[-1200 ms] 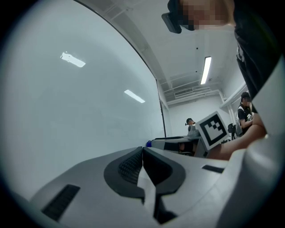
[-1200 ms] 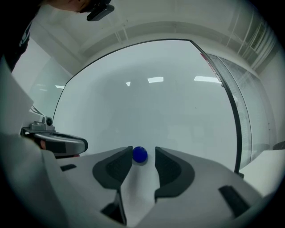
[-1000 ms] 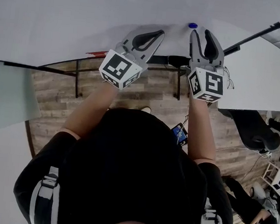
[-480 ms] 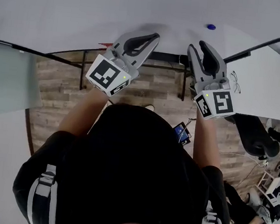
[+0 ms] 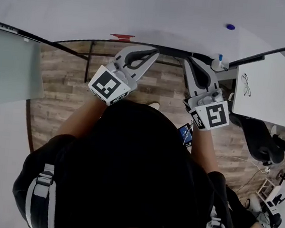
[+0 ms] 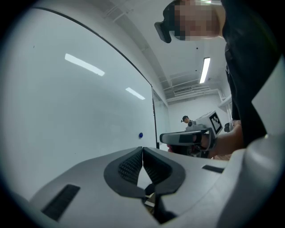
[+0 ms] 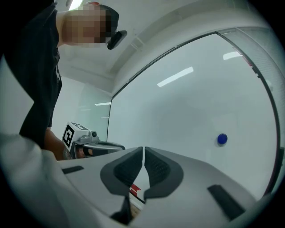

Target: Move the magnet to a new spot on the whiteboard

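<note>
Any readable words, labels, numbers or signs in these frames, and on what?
None readable.
Black-and-white marker cubes: square patterns, not text.
Small blue-lit screen down by the floor: too small to read.

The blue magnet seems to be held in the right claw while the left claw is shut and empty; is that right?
Not quite: the right gripper view shows the blue magnet stuck on the whiteboard, apart from the right claw, whose jaws are closing on nothing. The left claw is indeed shut and empty.
</note>
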Tool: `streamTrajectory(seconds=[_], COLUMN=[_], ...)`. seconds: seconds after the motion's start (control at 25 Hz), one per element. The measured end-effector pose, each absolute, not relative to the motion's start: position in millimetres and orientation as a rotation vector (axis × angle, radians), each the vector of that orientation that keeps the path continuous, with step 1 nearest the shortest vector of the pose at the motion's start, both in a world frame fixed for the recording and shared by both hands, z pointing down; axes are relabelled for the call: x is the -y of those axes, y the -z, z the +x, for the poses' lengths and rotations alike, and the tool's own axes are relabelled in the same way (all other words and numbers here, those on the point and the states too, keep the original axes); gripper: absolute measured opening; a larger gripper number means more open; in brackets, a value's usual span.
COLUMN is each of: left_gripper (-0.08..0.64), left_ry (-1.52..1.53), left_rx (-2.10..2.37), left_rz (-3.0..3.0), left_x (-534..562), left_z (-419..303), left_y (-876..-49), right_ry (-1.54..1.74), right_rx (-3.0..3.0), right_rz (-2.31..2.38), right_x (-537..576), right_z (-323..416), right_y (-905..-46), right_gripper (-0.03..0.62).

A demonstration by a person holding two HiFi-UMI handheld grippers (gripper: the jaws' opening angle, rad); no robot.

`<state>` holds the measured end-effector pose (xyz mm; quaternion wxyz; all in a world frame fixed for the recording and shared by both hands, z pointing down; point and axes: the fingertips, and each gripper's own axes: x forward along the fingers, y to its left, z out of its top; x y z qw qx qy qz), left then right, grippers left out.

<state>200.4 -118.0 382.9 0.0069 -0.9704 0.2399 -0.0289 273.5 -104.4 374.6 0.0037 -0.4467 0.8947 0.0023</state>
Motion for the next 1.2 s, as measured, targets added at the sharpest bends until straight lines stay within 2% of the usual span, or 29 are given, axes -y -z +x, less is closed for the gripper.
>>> streamTrajectory(seconds=[0.12, 1.2], left_gripper=[0.005, 0.005], left_ry=[0.109, 0.094], left_rx=[-0.746, -0.789], left_rz=[-3.039, -3.017], left_x=[110.0, 116.5], left_z=[197.7, 193.0], left_y=[-389.6, -381.3], right_ry=[-0.002, 0.024], right_rx=[-2.807, -2.777], right_rz=[-1.41, -1.431], right_x=[101.4, 97.4], right_z=[272.8, 285.0], right_y=[-382.0, -391.0], right_gripper=[0.0, 0.0])
